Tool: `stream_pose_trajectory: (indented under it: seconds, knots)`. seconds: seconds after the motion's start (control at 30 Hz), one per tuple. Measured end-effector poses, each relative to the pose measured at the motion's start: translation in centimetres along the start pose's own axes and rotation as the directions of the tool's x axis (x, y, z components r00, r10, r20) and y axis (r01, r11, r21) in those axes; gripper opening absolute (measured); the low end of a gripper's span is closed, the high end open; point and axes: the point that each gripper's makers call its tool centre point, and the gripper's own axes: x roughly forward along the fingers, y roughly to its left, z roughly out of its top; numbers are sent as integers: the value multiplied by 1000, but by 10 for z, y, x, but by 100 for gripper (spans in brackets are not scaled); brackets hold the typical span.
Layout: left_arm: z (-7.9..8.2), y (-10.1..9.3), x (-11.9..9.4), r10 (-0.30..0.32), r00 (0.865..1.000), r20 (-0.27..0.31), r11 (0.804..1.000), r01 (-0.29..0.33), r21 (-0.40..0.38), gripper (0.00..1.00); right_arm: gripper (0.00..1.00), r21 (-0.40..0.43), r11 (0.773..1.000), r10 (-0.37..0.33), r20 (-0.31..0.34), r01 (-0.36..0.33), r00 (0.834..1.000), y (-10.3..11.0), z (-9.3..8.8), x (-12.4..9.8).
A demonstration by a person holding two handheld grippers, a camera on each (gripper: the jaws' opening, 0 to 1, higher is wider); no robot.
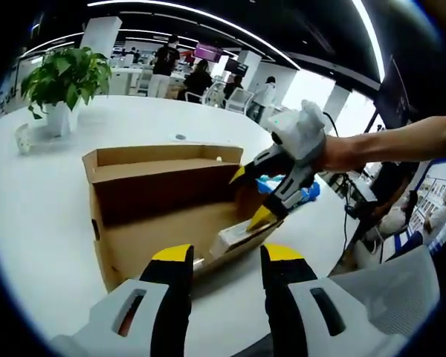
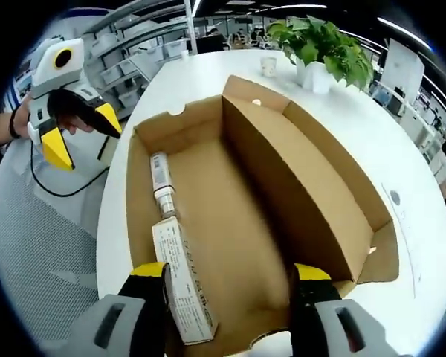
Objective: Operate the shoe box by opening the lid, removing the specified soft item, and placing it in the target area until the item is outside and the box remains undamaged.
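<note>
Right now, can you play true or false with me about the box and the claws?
1. The shoe box is open. True.
2. A white carton lies inside the box. True.
3. The potted plant stands inside the box. False: it stands on the white table, apart from the box.
4. The right claw is shut tight. False: its yellow tips are spread apart.
5. The left claw is open and holds nothing. True.

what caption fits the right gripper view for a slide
Open right gripper hovers over the open shoe box, a small carton and tube lying along one wall.
</note>
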Motion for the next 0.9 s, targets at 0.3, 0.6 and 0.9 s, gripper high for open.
stream_pose_trajectory:
  seconds: [0.3,0.6,0.9]
  knots:
    - [-1,-6,0,-8,1000,-5,1000,8,8,36,63,-70,997,31,-25,-33,999,16,5,7]
    - [-1,-2,0,-5,1000,-2,1000,5,5,36,64,-89,995,-36,-36,33,999,6,8,2]
    - [-1,-5,1,-12,1000,-6,1000,12,10,36,63,-127,992,-2,-45,-4,999,14,11,7]
